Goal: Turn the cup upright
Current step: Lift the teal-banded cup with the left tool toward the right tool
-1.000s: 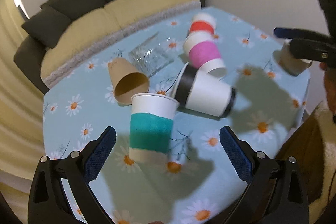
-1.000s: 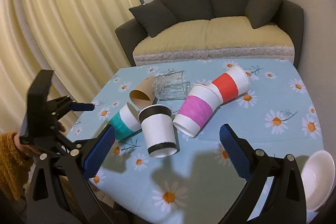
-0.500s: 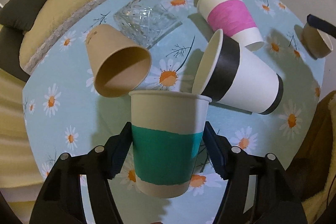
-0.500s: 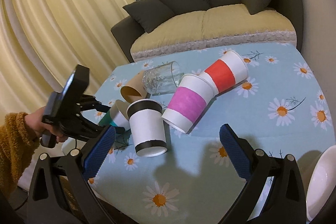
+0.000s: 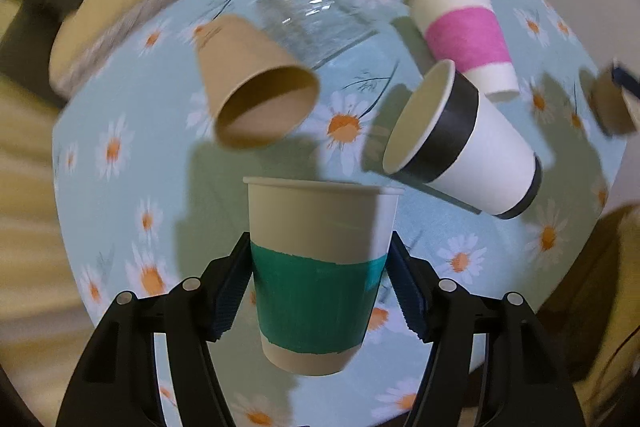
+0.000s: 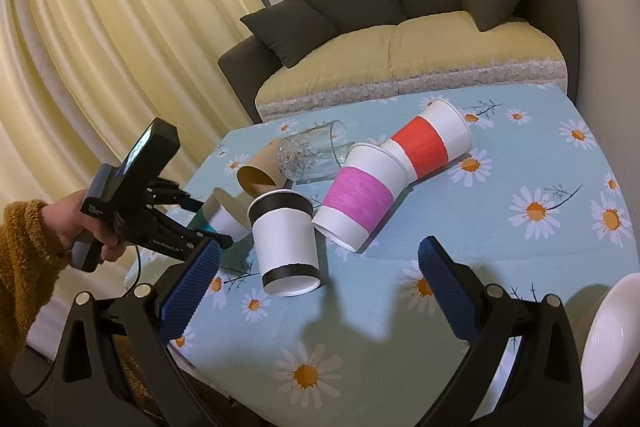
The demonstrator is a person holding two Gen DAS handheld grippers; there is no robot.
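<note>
My left gripper [image 5: 318,287] is shut on the white paper cup with the teal band [image 5: 316,279], its pads pressed on both sides of the band. The cup hangs above the table, mouth away from me. In the right wrist view the same cup [image 6: 222,215] sits tilted in the left gripper [image 6: 200,223] at the table's left edge. My right gripper [image 6: 316,299] is open and empty above the near side of the table. On their sides lie a black-banded cup [image 6: 286,239], a pink-banded cup [image 6: 358,195], a red-banded cup [image 6: 430,143] and a brown cup [image 5: 256,95].
A clear glass tumbler [image 6: 312,155] lies on its side behind the brown cup. A white bowl [image 6: 612,343] stands at the near right corner of the daisy-print tablecloth [image 6: 500,255]. A sofa [image 6: 400,39] is behind the table and curtains are at the left.
My left gripper closed on the teal-banded cup and lifted it off the table, tilting it. My right gripper stayed open, drifting slightly.
</note>
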